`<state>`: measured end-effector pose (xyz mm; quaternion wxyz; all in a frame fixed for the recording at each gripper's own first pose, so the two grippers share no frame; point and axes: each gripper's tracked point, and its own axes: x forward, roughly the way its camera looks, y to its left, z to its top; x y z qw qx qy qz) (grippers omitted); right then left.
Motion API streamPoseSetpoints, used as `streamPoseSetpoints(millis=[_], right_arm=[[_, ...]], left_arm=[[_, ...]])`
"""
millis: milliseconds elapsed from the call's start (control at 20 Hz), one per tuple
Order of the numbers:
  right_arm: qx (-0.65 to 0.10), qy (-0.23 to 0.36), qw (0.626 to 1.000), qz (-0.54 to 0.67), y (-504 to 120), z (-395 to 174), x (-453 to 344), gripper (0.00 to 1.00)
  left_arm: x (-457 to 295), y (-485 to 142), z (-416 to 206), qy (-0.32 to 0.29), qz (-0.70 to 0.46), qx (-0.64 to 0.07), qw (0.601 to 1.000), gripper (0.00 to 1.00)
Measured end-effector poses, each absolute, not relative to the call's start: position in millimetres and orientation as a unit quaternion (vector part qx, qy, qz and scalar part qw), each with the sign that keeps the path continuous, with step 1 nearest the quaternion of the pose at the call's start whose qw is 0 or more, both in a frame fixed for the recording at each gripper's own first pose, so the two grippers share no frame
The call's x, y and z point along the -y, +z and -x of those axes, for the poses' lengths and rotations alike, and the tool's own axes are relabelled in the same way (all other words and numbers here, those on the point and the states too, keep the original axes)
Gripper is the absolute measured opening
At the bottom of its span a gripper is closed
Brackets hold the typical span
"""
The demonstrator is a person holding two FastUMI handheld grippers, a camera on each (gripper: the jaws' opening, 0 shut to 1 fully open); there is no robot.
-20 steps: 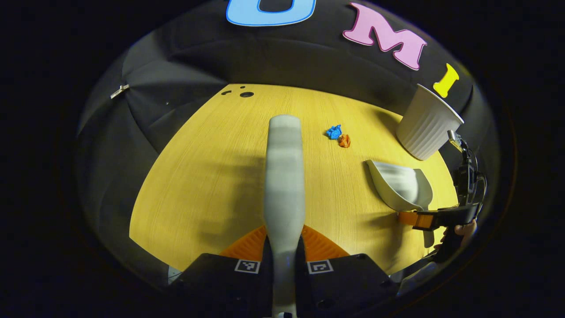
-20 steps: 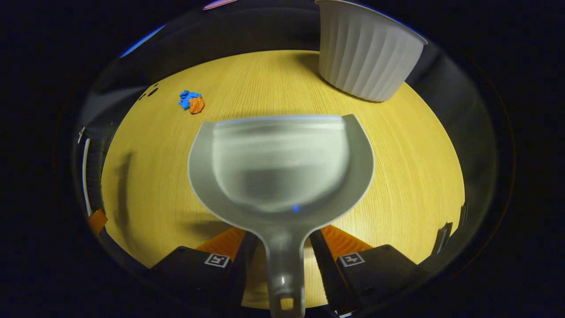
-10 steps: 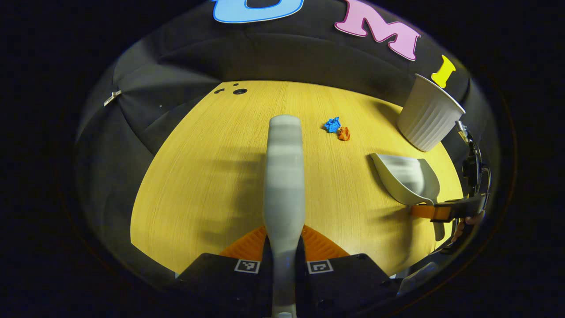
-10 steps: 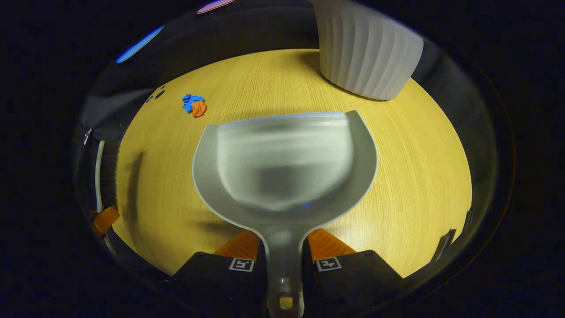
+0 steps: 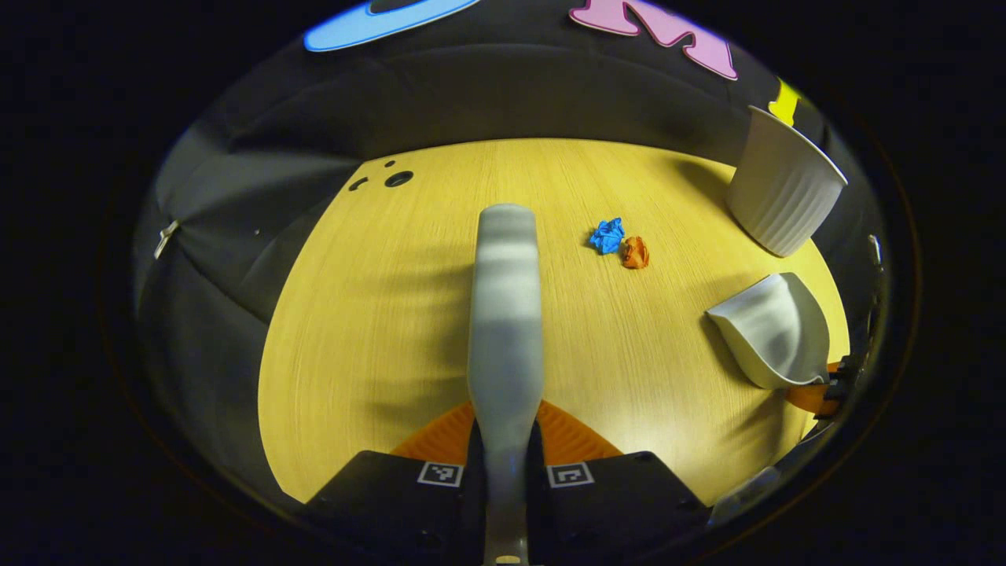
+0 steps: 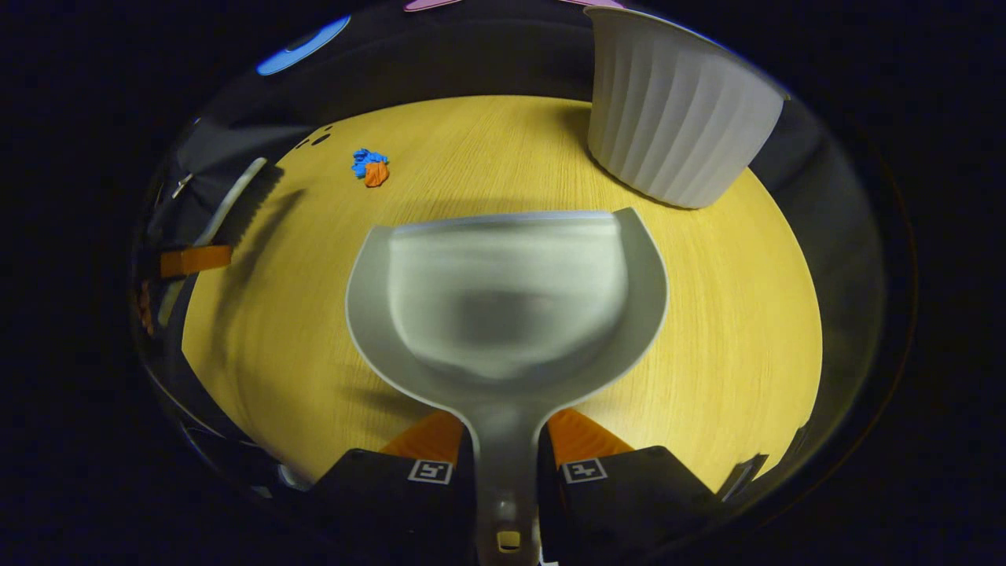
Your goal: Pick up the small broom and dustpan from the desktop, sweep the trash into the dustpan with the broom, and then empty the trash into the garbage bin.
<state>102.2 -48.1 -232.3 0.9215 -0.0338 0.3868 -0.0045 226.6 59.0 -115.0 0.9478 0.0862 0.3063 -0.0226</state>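
Hand-held gripper [image 6: 507,464] clamping dustpan [image 6: 507,314] handle, ribbed bin [image 6: 676,126] beyond, crumpled trash [image 6: 371,167] far left

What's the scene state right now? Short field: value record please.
left gripper: shut on broom handle
right gripper: shut on dustpan handle
dustpan contents: nothing inside
trash: blue paper wad and orange paper wad, touching, on desktop
garbage bin: white, ribbed, upright, far right of desktop
sweeping: not yet begun; broom and dustpan both short of the trash

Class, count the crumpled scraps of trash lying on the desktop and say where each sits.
2: a blue scrap and an orange scrap touching it, mid-desktop, left of the garbage bin. None seems hidden.
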Motion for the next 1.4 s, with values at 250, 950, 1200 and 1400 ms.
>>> streamPoseSetpoints(millis=[250,950,1200,1400], right_arm=[[-0.381,0.028,0.921,0.076,-218,-96,66,0.35],[-0.395,0.103,0.898,0.167,-234,-84,68,0.35],[-0.389,0.122,0.896,0.177,-243,-84,68,0.31],[-0.4,0.127,0.893,0.165,-246,-79,68,0.36]], left_arm=[[-53,-102,-295,-0.038,-0.143,-0.315,0.937,0.24],[8,-101,-350,-0.157,-0.347,-0.322,0.867,0.25],[39,-126,-321,-0.229,-0.352,-0.341,0.841,0.25],[68,-144,-266,-0.279,-0.353,-0.378,0.809,0.25]])
